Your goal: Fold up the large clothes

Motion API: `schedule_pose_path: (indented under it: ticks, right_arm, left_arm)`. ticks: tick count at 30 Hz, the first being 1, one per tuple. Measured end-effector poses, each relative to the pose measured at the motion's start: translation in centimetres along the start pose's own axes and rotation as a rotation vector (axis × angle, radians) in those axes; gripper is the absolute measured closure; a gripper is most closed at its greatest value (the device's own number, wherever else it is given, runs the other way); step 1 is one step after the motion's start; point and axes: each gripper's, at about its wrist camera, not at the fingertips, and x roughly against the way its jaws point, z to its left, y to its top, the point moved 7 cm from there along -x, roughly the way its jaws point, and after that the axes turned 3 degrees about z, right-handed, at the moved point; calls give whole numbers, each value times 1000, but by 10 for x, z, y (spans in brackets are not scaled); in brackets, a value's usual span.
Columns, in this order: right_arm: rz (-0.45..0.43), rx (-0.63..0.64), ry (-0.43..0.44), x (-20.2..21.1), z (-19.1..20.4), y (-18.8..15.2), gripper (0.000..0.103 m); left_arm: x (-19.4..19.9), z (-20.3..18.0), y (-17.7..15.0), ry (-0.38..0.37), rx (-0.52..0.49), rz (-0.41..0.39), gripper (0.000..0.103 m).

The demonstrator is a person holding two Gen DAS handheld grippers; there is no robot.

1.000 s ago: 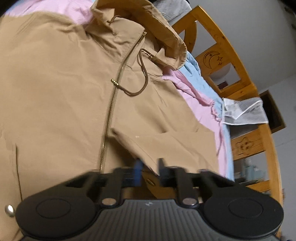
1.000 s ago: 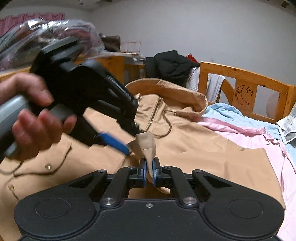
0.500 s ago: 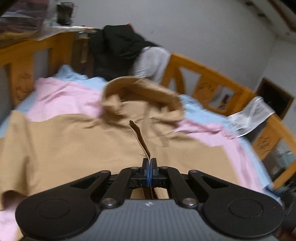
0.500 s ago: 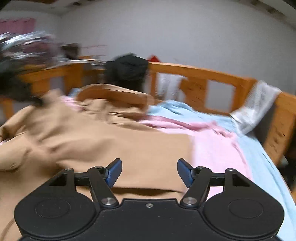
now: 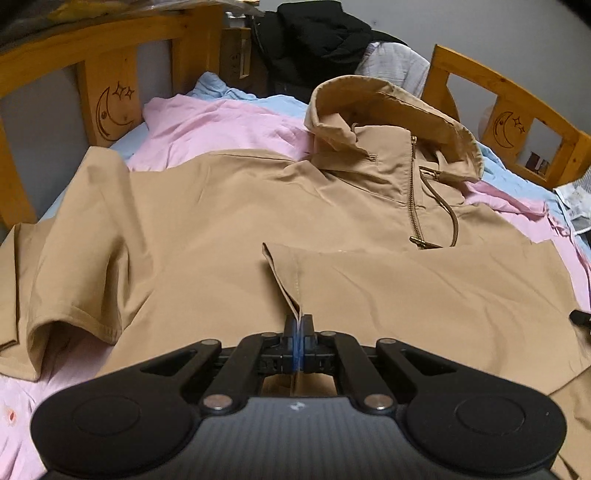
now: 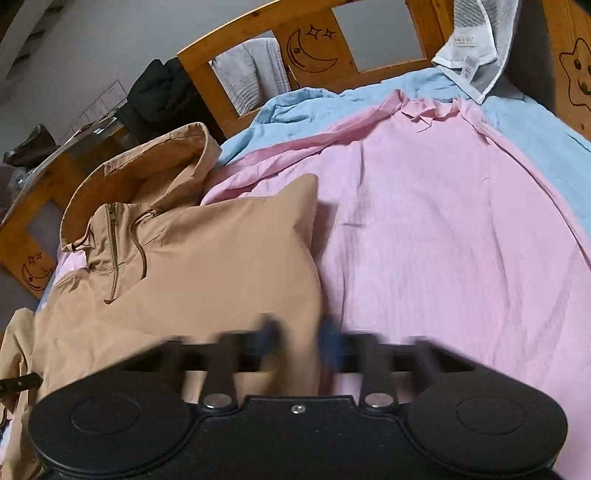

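Note:
A tan hooded jacket (image 5: pixel 229 206) lies face up on the bed, its zip and drawcord toward the hood (image 5: pixel 391 96). Its right sleeve (image 5: pixel 424 288) is folded across the chest. My left gripper (image 5: pixel 297 324) is shut on that sleeve's cuff edge. The other sleeve (image 5: pixel 66 280) lies spread at the left. In the right wrist view the jacket (image 6: pixel 192 266) fills the left half. My right gripper (image 6: pixel 299 336) is blurred by motion, its jaws apart, straddling the jacket's folded right edge without holding it.
Pink sheet (image 6: pixel 443 240) and blue sheet (image 6: pixel 535 125) cover the bed. Wooden rails with moon and star carvings (image 5: pixel 114 107) surround it. Dark clothes (image 5: pixel 325 33) and a grey cloth (image 6: pixel 255 70) hang on the headboard. A white mesh bag (image 6: pixel 476 40) hangs on the right rail.
My left gripper took the sleeve cuff from the right one and holds it lower over the chest. My right gripper let go, opened, and moved right to the jacket's folded edge.

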Motion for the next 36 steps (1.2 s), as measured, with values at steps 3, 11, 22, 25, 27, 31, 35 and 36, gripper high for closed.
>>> schedule_pose_path:
  ticks: [3, 11, 22, 25, 27, 31, 35, 36]
  right_arm:
    - [-86, 75, -12, 23, 8, 11, 102]
    - [-132, 282, -276, 18, -4, 14, 103]
    - [-101, 236, -159, 43, 9, -14, 81]
    - [-29, 338, -232, 19, 16, -31, 81]
    - [-38, 362, -262, 18, 17, -31, 76]
    - [-78, 357, -226, 38, 27, -26, 51]
    - [-115, 438, -146, 59, 55, -34, 29]
    - [-120, 446, -122, 62, 64, -36, 25]
  left_arm:
    - [9, -4, 0, -25, 3, -9, 103]
    - [-16, -11, -13, 41, -39, 12, 103]
    - [-17, -12, -16, 28, -36, 39, 92]
    - [-11, -12, -15, 8, -13, 53, 64]
    - [6, -8, -16, -15, 7, 34, 36]
    - [56, 20, -27, -6, 17, -51, 23]
    - [96, 74, -41, 263, -50, -147, 16]
    - [101, 91, -44, 348, -75, -149, 16]
